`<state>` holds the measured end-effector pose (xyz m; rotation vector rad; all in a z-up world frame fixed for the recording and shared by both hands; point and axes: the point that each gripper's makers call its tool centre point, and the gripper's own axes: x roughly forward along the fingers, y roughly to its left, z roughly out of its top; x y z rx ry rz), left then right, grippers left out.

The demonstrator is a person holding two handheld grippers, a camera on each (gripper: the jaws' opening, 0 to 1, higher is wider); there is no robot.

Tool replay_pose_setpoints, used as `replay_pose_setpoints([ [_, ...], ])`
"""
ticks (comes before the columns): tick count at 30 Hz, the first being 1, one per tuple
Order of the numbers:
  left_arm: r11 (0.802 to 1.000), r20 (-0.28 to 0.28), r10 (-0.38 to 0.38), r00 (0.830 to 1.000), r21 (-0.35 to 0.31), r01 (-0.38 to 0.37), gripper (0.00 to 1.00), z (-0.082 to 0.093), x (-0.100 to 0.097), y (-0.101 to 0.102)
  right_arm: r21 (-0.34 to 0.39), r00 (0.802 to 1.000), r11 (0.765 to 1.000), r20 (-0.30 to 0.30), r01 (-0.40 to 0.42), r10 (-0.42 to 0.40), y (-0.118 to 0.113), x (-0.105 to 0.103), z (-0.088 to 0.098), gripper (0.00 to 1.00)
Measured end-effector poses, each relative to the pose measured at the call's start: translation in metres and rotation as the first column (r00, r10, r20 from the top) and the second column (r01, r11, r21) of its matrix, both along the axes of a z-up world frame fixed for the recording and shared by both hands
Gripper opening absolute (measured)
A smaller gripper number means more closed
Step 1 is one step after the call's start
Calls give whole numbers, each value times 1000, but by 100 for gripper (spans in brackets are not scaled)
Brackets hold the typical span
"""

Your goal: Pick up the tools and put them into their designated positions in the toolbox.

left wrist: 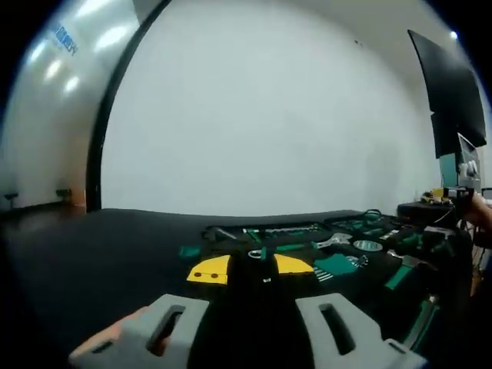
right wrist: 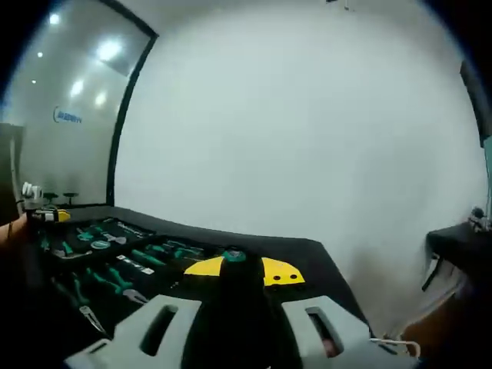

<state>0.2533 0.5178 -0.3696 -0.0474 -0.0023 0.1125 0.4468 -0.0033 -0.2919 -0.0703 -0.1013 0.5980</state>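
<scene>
Two tongs, left [left wrist: 250, 327] and right [right wrist: 244, 327], each clamped on a dark green-tipped tool above the toolbox [right wrist: 100, 254]

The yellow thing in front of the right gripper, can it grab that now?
Probably not yet. The right gripper looks shut on a dark tool, and that sits between its fingers and the yellow thing.
</scene>
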Motion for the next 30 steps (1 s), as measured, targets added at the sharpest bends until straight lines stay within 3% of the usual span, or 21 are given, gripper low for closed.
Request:
replay_pose_setpoints([
  [4,999,16,-32,999,3,32,16,2,0,-5,-10,997,1000,71,-14,15,-4,-10,13,14],
  [5,999,17,-50,999,1,50,16,2,1,-7,-3,998,1000,64,-29,29,-3,-7,13,15],
  [7,998,32,-65,997,-10,65,16,5,1,-7,87,995,993,78,-74,67,2,-1,15,16],
  [9,997,40,-71,997,-10,72,16,6,1,-7,145,992,981,39,-126,122,7,9,4,17],
  [12,997,37,-74,997,-23,75,16,5,0,-6,207,986,964,16,-168,168,12,15,-9,18],
  [15,997,47,-79,996,-17,80,16,6,-1,-9,267,977,940,30,-213,212,18,9,-15,18],
  [18,995,50,-97,994,-16,98,16,7,-2,-15,258,963,932,-23,-255,270,31,-1,-39,18],
  [19,995,37,-102,994,-11,102,16,4,-1,-15,166,954,941,-5,-295,300,37,-7,-36,19],
  [20,995,28,-103,994,-3,103,16,2,0,-16,204,960,938,53,-281,276,38,-13,-24,20],
  [22,994,20,-111,994,10,111,16,1,1,-19,242,945,915,24,-323,327,46,-19,-25,22],
  [24,992,26,-121,992,21,120,16,2,1,-22,205,947,928,-20,-310,321,48,-12,-36,23],
  [27,992,41,-125,991,17,124,16,6,-1,-23,246,934,905,-3,-346,358,46,-12,-28,23],
  [29,992,43,-126,991,19,125,15,7,-2,-24,282,904,864,36,-418,426,50,-18,-19,23],
  [30,992,52,-128,990,15,127,15,8,-2,-24,273,898,859,42,-433,439,51,-16,-19,25],
])
